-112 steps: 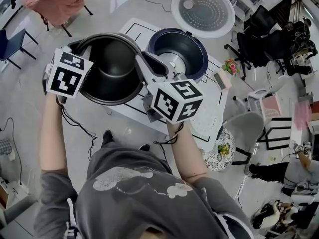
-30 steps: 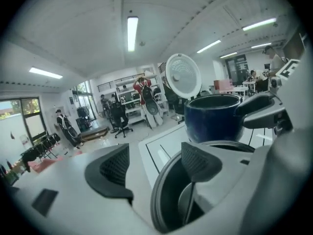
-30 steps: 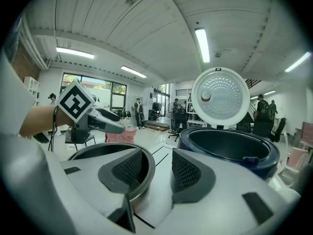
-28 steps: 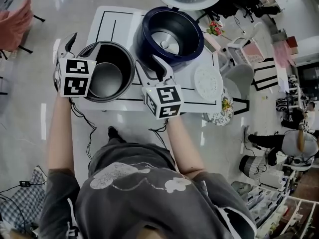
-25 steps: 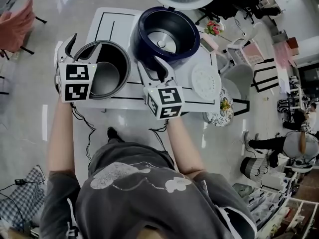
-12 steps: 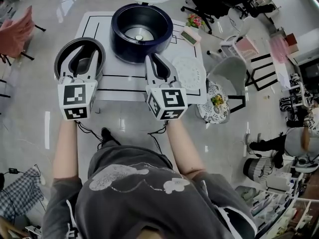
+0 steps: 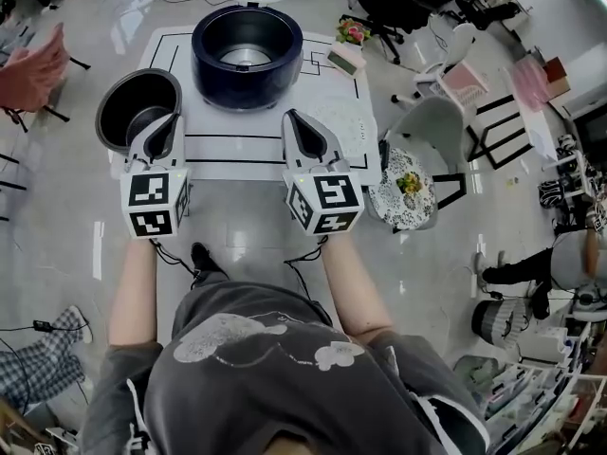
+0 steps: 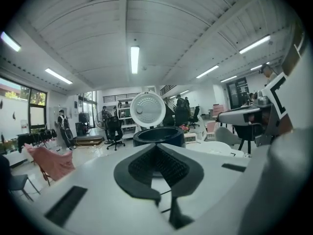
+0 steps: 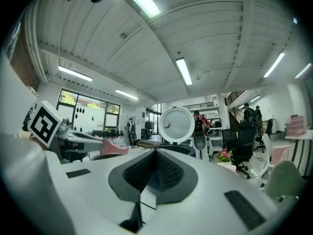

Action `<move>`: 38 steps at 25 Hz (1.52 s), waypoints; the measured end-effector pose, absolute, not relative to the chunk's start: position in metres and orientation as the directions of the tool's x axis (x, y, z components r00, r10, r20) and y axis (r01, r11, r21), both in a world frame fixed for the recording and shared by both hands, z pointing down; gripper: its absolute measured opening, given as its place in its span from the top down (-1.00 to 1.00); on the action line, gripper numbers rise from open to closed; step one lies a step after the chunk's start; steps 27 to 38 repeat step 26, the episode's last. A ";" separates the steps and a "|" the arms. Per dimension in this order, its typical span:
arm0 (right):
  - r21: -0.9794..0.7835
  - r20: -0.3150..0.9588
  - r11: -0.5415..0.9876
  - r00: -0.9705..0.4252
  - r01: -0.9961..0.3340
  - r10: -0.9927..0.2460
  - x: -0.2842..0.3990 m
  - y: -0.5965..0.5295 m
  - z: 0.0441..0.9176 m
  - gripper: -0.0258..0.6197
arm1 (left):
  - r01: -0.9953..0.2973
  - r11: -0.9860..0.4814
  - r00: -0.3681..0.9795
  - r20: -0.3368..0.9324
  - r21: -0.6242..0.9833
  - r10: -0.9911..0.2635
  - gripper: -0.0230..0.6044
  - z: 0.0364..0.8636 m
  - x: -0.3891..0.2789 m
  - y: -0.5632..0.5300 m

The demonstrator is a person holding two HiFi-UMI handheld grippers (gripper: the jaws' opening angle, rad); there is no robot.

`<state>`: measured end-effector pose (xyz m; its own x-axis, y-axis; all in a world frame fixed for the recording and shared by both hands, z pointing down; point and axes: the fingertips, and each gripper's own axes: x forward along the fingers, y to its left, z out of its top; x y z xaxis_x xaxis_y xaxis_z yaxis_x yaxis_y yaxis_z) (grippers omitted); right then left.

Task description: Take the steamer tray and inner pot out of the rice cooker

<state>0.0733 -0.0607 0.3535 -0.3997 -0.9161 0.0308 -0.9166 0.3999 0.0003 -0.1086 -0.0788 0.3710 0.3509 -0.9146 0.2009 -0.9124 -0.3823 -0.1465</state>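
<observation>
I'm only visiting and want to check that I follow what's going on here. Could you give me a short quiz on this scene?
1. True or false: the inner pot sits inside the rice cooker.
2. Where does the steamer tray lie? A) in the cooker; B) on the table, right of the cooker; C) on the floor.
3. Fill in: the left gripper and the right gripper hold ____.
Key: 1 false, it stands outside, to the cooker's left. 2 B. 3 nothing; both pairs of jaws have just closed, with nothing between them.
</observation>
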 end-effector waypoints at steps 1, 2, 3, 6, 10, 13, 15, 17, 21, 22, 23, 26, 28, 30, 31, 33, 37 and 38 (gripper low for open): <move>0.003 0.037 0.402 -0.402 -0.916 -0.915 0.078 -0.054 0.355 0.83 | -0.910 -0.392 0.359 0.212 -0.138 -0.909 0.90 0.375 -0.103 -0.073; 0.006 0.043 0.405 -0.404 -0.914 -0.914 0.082 -0.048 0.356 0.83 | -0.907 -0.399 0.366 0.222 -0.131 -0.904 0.90 0.378 -0.098 -0.067; 0.010 0.049 0.407 -0.406 -0.913 -0.912 0.086 -0.041 0.357 0.83 | -0.906 -0.405 0.370 0.232 -0.125 -0.899 0.90 0.381 -0.094 -0.061; 0.011 0.059 0.415 -0.413 -0.910 -0.909 0.095 -0.022 0.362 0.83 | -0.902 -0.419 0.382 0.255 -0.105 -0.888 0.90 0.391 -0.084 -0.042; 0.007 0.072 0.426 -0.424 -0.905 -0.903 0.105 0.000 0.368 0.83 | -0.900 -0.427 0.390 0.272 -0.087 -0.879 0.90 0.399 -0.071 -0.018; -0.001 0.083 0.435 -0.433 -0.901 -0.897 0.111 0.016 0.374 0.83 | -0.901 -0.426 0.388 0.285 -0.084 -0.877 0.90 0.406 -0.064 0.000; -0.012 0.088 0.441 -0.440 -0.897 -0.894 0.112 0.026 0.377 0.83 | -0.903 -0.422 0.381 0.294 -0.086 -0.876 0.90 0.409 -0.063 0.013; -0.024 0.089 0.449 -0.449 -0.893 -0.889 0.112 0.035 0.378 0.83 | -0.906 -0.415 0.374 0.299 -0.085 -0.878 0.90 0.410 -0.064 0.025; -0.043 0.087 0.460 -0.462 -0.887 -0.882 0.115 0.051 0.379 0.83 | -0.915 -0.396 0.355 0.308 -0.080 -0.883 0.90 0.412 -0.066 0.046; -0.047 0.087 0.462 -0.464 -0.886 -0.881 0.116 0.054 0.380 0.83 | -0.917 -0.391 0.350 0.309 -0.080 -0.884 0.90 0.412 -0.066 0.050; -0.050 0.087 0.463 -0.466 -0.885 -0.881 0.117 0.058 0.382 0.83 | -0.919 -0.387 0.347 0.309 -0.079 -0.885 0.90 0.413 -0.066 0.054; -0.057 0.093 0.467 -0.470 -0.883 -0.878 0.121 0.068 0.387 0.83 | -0.924 -0.376 0.337 0.311 -0.074 -0.889 0.90 0.417 -0.064 0.066; -0.057 0.093 0.467 -0.470 -0.883 -0.878 0.121 0.068 0.387 0.83 | -0.924 -0.376 0.337 0.311 -0.074 -0.889 0.90 0.417 -0.064 0.066; -0.057 0.093 0.467 -0.470 -0.883 -0.878 0.121 0.068 0.387 0.83 | -0.924 -0.376 0.337 0.311 -0.074 -0.889 0.90 0.417 -0.064 0.066; -0.057 0.093 0.467 -0.470 -0.883 -0.878 0.121 0.068 0.387 0.83 | -0.924 -0.376 0.337 0.311 -0.074 -0.889 0.90 0.417 -0.064 0.066; -0.057 0.093 0.467 -0.470 -0.883 -0.878 0.121 0.068 0.387 0.83 | -0.924 -0.376 0.337 0.311 -0.074 -0.889 0.90 0.417 -0.064 0.066; -0.057 0.093 0.467 -0.470 -0.883 -0.878 0.121 0.068 0.387 0.83 | -0.924 -0.376 0.337 0.311 -0.074 -0.889 0.90 0.417 -0.064 0.066; -0.057 0.093 0.467 -0.470 -0.883 -0.878 0.121 0.068 0.387 0.83 | -0.924 -0.376 0.337 0.311 -0.074 -0.889 0.90 0.417 -0.064 0.066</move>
